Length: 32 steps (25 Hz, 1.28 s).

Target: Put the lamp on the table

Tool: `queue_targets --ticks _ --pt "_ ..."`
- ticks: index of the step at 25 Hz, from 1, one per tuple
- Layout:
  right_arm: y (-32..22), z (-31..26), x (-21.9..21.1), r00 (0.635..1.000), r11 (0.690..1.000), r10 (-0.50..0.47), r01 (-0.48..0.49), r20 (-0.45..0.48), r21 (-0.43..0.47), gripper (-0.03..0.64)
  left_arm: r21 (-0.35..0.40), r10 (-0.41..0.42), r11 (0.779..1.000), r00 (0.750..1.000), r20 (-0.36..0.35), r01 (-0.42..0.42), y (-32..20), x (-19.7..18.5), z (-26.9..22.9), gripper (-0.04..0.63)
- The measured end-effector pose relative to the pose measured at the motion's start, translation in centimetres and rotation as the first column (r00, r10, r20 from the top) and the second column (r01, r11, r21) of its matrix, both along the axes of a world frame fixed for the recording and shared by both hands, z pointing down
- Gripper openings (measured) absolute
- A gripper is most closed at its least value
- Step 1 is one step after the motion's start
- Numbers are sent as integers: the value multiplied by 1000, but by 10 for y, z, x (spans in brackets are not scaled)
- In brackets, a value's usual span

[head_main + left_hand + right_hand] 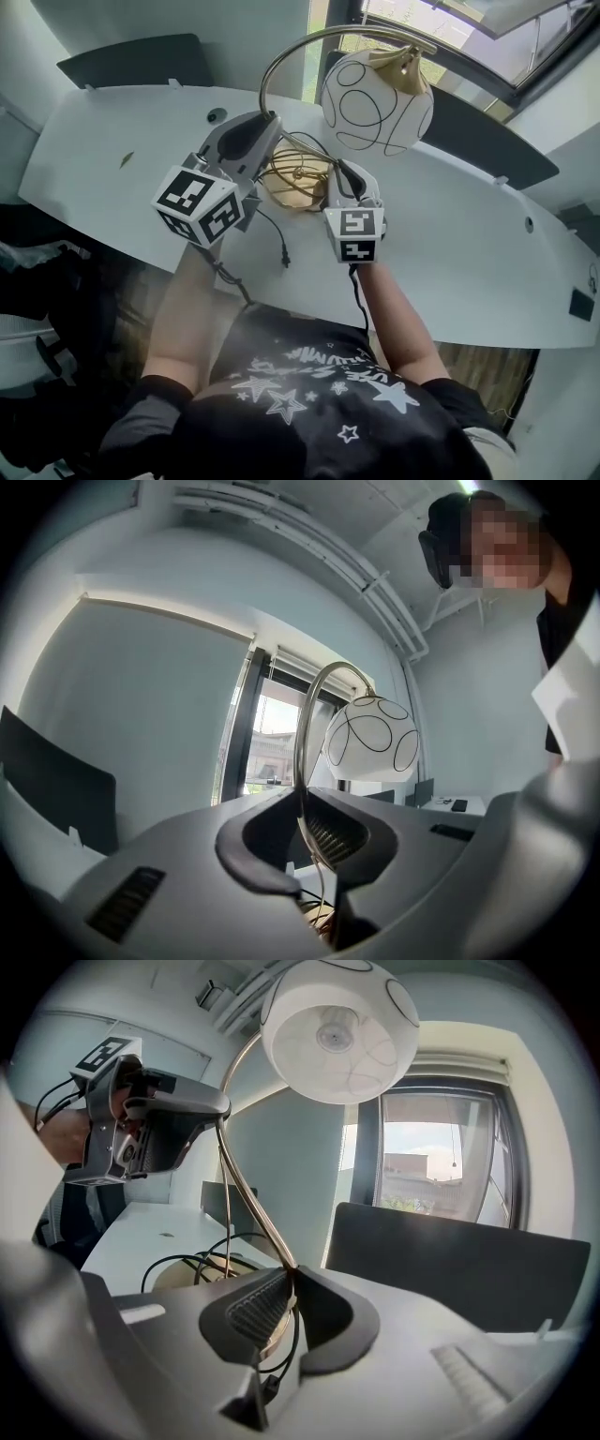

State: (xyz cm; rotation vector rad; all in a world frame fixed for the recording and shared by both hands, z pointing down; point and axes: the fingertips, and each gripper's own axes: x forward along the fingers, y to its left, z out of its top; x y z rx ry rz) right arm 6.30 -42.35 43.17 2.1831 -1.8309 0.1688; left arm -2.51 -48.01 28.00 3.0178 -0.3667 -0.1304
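Note:
The lamp has a white globe shade (377, 101) with black circle lines, a thin curved brass stem (281, 56) and a round brass base (292, 183) low over the white table (112, 141). My left gripper (265, 127) is shut on the stem's upright part; in the left gripper view the stem (302, 742) rises from between the jaws toward the shade (371, 740). My right gripper (339, 173) is shut on the stem just above the base. The right gripper view shows the stem (246, 1194) pinched between the pads, under the shade (339, 1030). Whether the base touches the table I cannot tell.
The lamp's black cord (278, 246) loops around the base and trails off the table's near edge. Dark chair backs (136, 58) (478, 127) stand behind the table, with a window beyond. A cable grommet (217, 115) sits near the left gripper.

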Motion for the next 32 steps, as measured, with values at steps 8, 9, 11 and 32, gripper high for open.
queue_targets --ticks 8,9,11,32 --pt "-39 14 -6 998 997 68 -68 0 -28 35 -23 65 998 998 5 -64 -46 -2 14 37" --pt "-43 16 -6 997 997 73 -73 2 -31 35 -25 69 997 998 7 -68 -51 -1 16 37" --pt "-53 22 -7 997 996 82 -82 9 -42 35 -31 78 996 997 11 -78 -61 0 21 37" --pt "-120 80 3 993 980 118 -120 -20 -158 35 -85 185 979 982 20 -183 -125 3 80 34"
